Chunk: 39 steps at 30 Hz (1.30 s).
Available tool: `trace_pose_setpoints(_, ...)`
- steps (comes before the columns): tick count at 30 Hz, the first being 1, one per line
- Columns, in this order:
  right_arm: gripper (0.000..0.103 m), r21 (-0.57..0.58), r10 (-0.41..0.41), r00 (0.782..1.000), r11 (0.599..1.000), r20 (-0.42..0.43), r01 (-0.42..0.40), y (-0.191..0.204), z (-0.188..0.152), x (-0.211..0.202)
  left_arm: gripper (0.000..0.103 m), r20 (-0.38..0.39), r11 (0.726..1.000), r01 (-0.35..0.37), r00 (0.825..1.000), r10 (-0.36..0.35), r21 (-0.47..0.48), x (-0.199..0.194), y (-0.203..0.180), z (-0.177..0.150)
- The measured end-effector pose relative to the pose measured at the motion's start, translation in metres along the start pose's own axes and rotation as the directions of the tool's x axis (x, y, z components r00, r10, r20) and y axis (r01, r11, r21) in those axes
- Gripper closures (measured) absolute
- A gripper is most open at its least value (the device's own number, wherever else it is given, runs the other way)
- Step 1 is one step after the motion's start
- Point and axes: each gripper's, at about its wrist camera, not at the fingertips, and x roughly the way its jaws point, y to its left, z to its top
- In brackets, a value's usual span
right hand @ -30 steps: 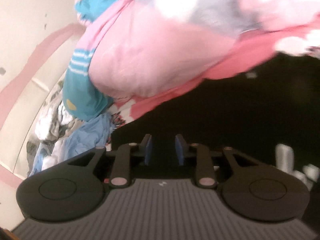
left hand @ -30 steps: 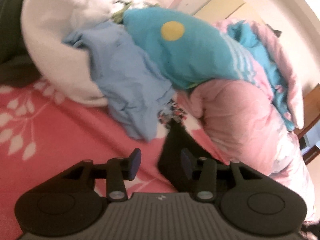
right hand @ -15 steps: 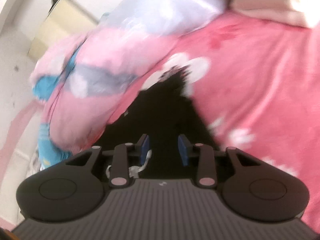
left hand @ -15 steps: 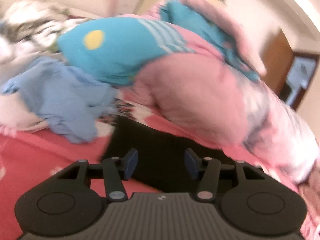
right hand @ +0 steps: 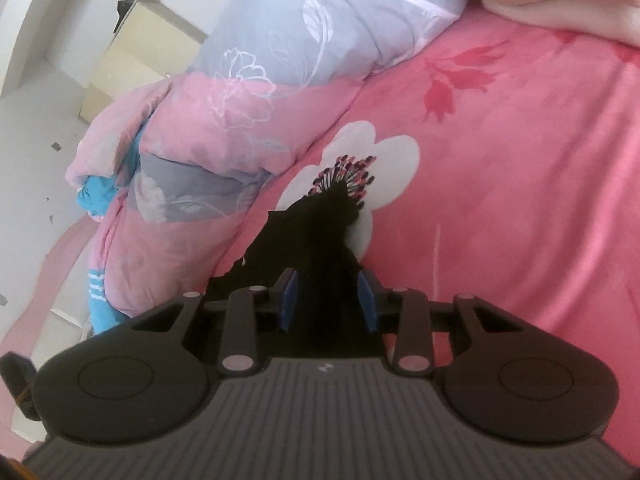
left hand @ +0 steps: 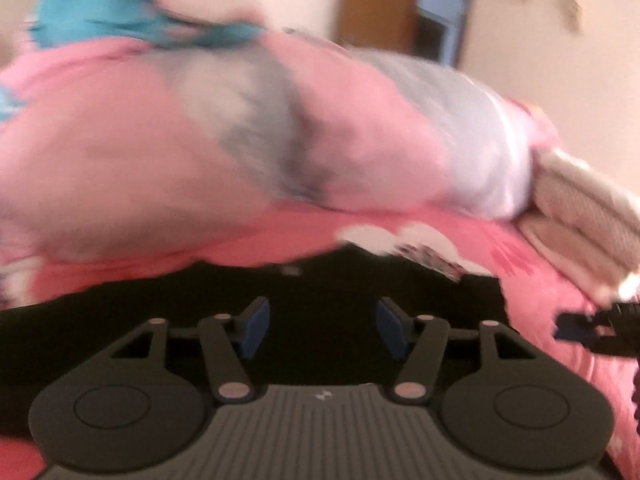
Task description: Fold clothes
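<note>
Black garment [right hand: 320,236] on a pink sheet [right hand: 520,200] printed with white and darker pink flowers. Quilt [right hand: 224,128] in pink and grey with white outlined blossoms, turquoise cloth [right hand: 94,196] beside it.

In the right wrist view the garment [right hand: 320,236] lies on the bedsheet [right hand: 520,200] at lower centre, running down between the fingers of the right gripper [right hand: 327,300]; the quilt [right hand: 224,132] is heaped to its upper left, touching its left edge; a cabinet [right hand: 132,52] stands behind the quilt at upper left. In the left wrist view the garment [left hand: 320,292] spreads across the lower frame before the left gripper [left hand: 320,330]; the quilt [left hand: 200,140] fills the frame above it; a doorway [left hand: 440,12] stands behind at upper right.
</note>
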Motion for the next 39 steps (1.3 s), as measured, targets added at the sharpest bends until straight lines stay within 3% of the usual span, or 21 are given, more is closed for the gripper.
trace_pose_setpoints(6, 0.070, -0.013, -0.011, 0.999, 1.000, -0.036, 0.011, -0.003, 0.035, 0.046, 0.061, -0.080, 0.986, 0.159, 0.985, -0.154, 0.059, 0.074, -0.056, -0.024)
trace_pose_setpoints(10, 0.070, -0.006, -0.027, 0.996, 1.000, -0.082, 0.027, -0.009, 0.053, 0.085, 0.069, -0.098, 0.967, 0.234, 0.970, -0.225, 0.098, 0.098, -0.078, -0.041)
trace_pose_setpoints(13, 0.077, 0.001, -0.009, 0.992, 1.000, -0.128, 0.009, -0.013, 0.057, 0.110, 0.070, -0.102, 0.962, 0.244, 0.967, -0.232, 0.121, 0.103, -0.084, -0.055)
trace_pose_setpoints(14, 0.096, -0.001, 0.010, 0.991, 1.000, -0.136, -0.010, -0.014, 0.058, 0.115, 0.070, -0.100, 0.961, 0.247, 0.967, -0.235, 0.125, 0.104, -0.085, -0.058)
trace_pose_setpoints(15, 0.098, -0.005, 0.022, 0.991, 1.000, -0.134, -0.023, -0.014, 0.061, 0.118, 0.070, -0.096, 0.960, 0.252, 0.966, -0.241, 0.122, 0.103, -0.085, -0.059)
trace_pose_setpoints(21, 0.099, -0.057, 0.036, 0.999, 0.998, 0.010, -0.036, -0.010, 0.095, 0.113, 0.070, -0.091, 0.960, 0.264, 0.962, -0.256, 0.089, 0.100, -0.078, -0.061)
trace_pose_setpoints(24, 0.099, -0.089, 0.007, 0.998, 0.996, 0.061, -0.002, -0.013, 0.114, 0.117, 0.070, -0.085, 0.961, 0.255, 0.965, -0.247, 0.104, 0.100, -0.080, -0.062)
trace_pose_setpoints(33, 0.093, -0.011, -0.167, 0.979, 0.986, 0.114, 0.169, -0.065, 0.133, 0.125, 0.070, -0.087, 0.962, 0.251, 0.966, -0.242, 0.110, 0.102, -0.081, -0.061)
trace_pose_setpoints(36, 0.093, 0.004, -0.152, 0.978, 0.988, 0.139, 0.153, -0.073, 0.132, 0.103, 0.070, -0.088, 0.961, 0.252, 0.966, -0.244, 0.109, 0.101, -0.081, -0.061)
trace_pose_setpoints(39, 0.090, -0.097, -0.088, 0.992, 0.991, 0.092, 0.097, -0.054, 0.120, 0.078, 0.070, -0.088, 0.961, 0.256, 0.965, -0.247, 0.106, 0.101, -0.080, -0.061)
